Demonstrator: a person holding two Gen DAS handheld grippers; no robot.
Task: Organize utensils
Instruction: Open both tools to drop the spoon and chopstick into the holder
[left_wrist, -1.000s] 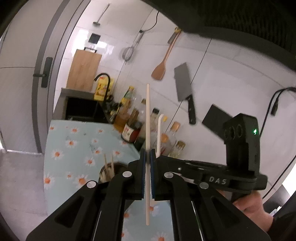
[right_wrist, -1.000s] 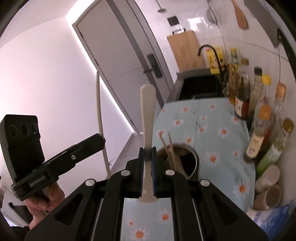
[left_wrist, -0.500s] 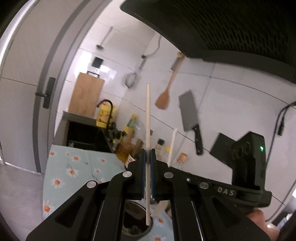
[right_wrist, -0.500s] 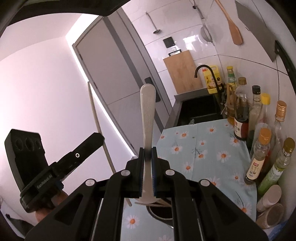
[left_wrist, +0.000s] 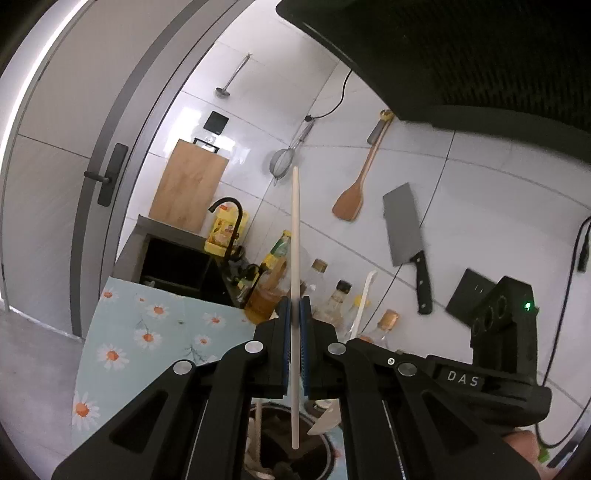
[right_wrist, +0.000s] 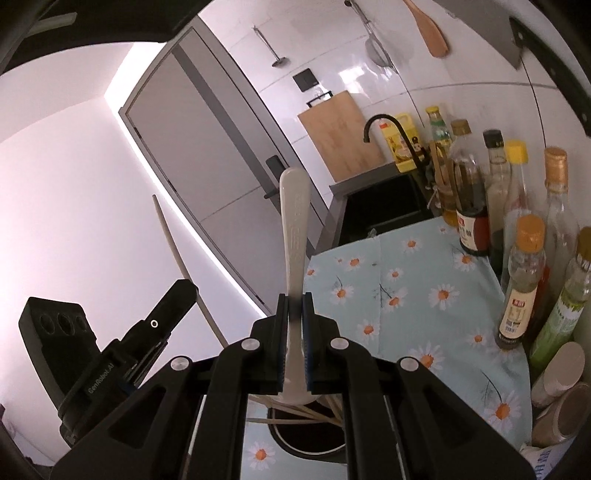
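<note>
Over the daisy cloth (right_wrist: 417, 306), both hands had sunk toward the dark pot (left_wrist: 317, 454). The left gripper (left_wrist: 294, 314), clamped on a chopstick (left_wrist: 295, 236), now hung its tip in the pot's mouth; the right gripper (right_wrist: 294, 310), clamped on a white spoon (right_wrist: 293, 229), sat just above, so both seemed ready to drop.

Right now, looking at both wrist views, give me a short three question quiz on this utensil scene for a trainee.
1. True or false: the left gripper is shut on a chopstick.
2. What does the right gripper hold? A) white spoon B) cleaver C) wooden spatula
3. Fill in: below both grippers sits a dark round ____ already holding chopsticks.

Key: 1 true. 2 A. 3 holder.
</note>
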